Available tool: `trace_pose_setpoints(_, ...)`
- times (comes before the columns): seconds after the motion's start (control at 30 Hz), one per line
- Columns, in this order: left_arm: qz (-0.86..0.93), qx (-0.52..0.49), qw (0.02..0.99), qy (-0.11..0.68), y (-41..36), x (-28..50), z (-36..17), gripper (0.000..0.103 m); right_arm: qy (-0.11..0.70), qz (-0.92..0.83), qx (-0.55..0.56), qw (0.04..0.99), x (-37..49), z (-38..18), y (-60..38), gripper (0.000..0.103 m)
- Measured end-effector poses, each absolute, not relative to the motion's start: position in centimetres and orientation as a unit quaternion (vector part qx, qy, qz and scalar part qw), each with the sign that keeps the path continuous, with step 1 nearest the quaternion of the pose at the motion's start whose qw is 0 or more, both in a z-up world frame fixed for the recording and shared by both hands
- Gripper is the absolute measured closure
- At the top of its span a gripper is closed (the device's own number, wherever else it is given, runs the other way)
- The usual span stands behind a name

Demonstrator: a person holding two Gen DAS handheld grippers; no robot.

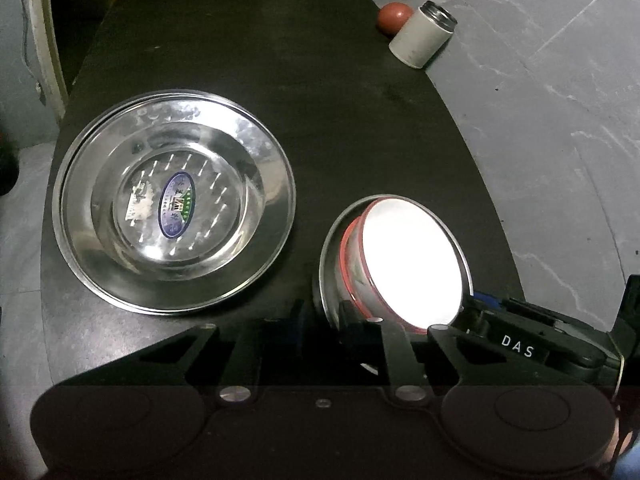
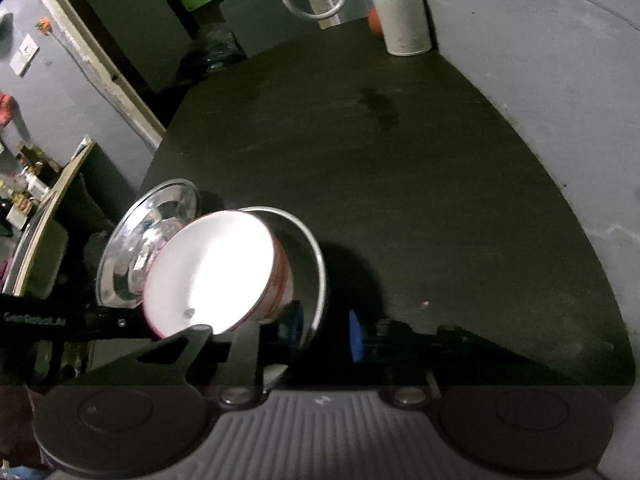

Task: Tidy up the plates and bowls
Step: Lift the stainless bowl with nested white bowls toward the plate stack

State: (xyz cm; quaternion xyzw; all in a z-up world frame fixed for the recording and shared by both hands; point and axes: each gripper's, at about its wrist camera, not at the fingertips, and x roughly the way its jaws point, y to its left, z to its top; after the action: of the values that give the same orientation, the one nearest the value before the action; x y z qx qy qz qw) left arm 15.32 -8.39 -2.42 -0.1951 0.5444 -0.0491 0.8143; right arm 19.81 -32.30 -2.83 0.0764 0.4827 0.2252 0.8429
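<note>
Left claw point(image 1: 362, 322) grips bowl point(image 1: 412, 260) rim, tilting it above bench point(image 1: 320, 100) near edge, presumably for stacking beside plates point(image 1: 176, 208) (far left). Right claw point(image 2: 324, 332) open, empty.

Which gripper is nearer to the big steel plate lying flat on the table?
Left. The left gripper has the plate just ahead and to its left. The right gripper is on the far side of the nested bowls, which lie between it and the plate.
</note>
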Motion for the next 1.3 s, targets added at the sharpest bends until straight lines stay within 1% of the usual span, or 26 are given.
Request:
trace_pose_setpoints(0.07,-0.050,-0.197,0.814,0.545,-8.3,15.4,-2.5,0.085,0.482,0.230,0.075,0.842,19.8,-2.8,-32.1,0.084)
trace_pose_setpoints(0.27,-0.053,-0.198,0.813,0.545,-8.2,15.6,-2.8,0.086,0.483,0.236,0.084,0.839,19.9,-2.9,-32.3,0.084)
trace_pose_setpoints(0.3,-0.056,-0.200,0.813,0.544,-8.2,15.5,-2.9,0.089,0.483,0.237,0.085,0.839,19.9,-3.0,-32.3,0.084)
trace_pose_setpoints(1.3,-0.065,-0.172,0.832,0.523,-9.7,15.1,-2.5,0.090,0.478,0.232,0.124,0.838,19.3,-3.2,-33.2,0.084)
